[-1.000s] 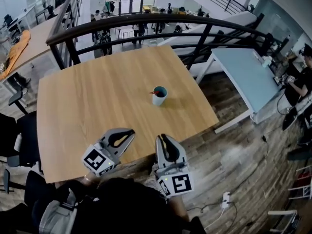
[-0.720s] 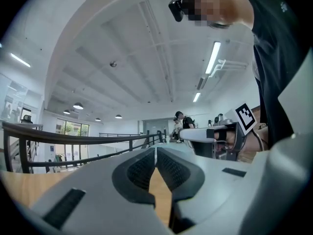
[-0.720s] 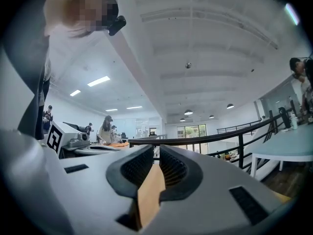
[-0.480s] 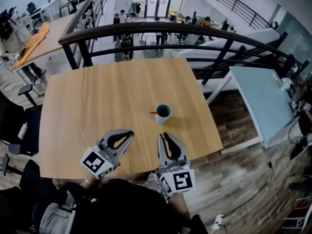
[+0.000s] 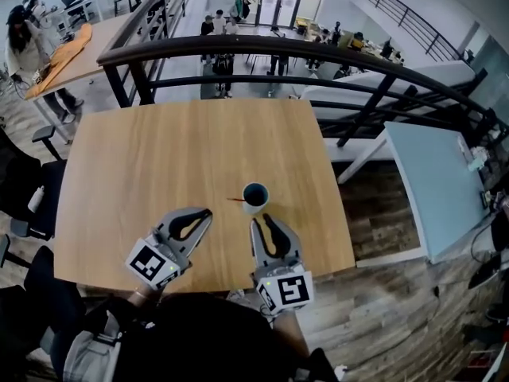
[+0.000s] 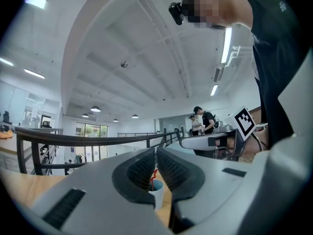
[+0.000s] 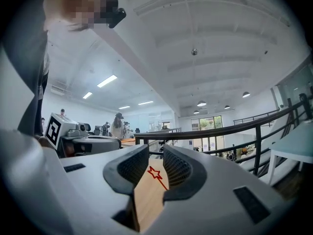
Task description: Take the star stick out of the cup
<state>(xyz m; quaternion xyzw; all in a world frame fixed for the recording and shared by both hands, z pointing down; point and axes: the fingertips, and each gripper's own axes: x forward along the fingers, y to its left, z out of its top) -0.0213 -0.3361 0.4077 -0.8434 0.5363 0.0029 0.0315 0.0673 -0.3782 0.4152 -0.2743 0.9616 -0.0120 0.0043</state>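
Task isn't started yet: the right hand-held gripper [image 5: 263, 223] is hovering over the near edge of the surface [image 5: 143, 173] with its jaws opening and nothing between them, and the left hand-held gripper [image 5: 203, 213] is sitting beside it, jaws closed and empty. The star stick [image 7: 155, 173] is leaning in the cup [image 5: 255, 196] just ahead of the right gripper, right of the surface's middle and nearer the near edge, so reach, grip and lift are all remaining. Nothing is blocking the approach: the black railing [image 5: 278, 50] is running beyond the far edge, with people [image 5: 219, 26] farther off and a pale blue table [image 5: 429, 181] off the right edge.
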